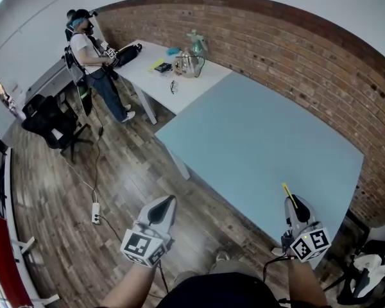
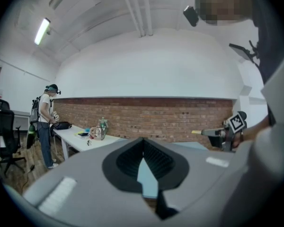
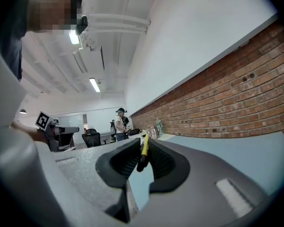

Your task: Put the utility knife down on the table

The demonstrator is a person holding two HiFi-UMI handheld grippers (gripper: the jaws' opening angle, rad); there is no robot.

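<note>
right gripper (image 1: 295,205) sits level at the near edge of the pale blue rectangular worktop (image 1: 256,133), fingers (image 3: 124,161) clenched on the slim yellow-and-black utility knife (image 3: 144,151), which juts ahead past the tips, in the air and not yet set down. left gripper (image 1: 164,208) hangs aside over the wood plank floor (image 1: 70,172), fingers (image 2: 128,159) pressed together on nothing, apparently just out of the way. worktop is bare across to the red brick wall (image 1: 276,50), so landing room is wide; mind only the near edge under the knife.

Grey left gripper (image 1: 172,199), right gripper (image 1: 294,202), marker cubes (image 1: 144,248)
</note>
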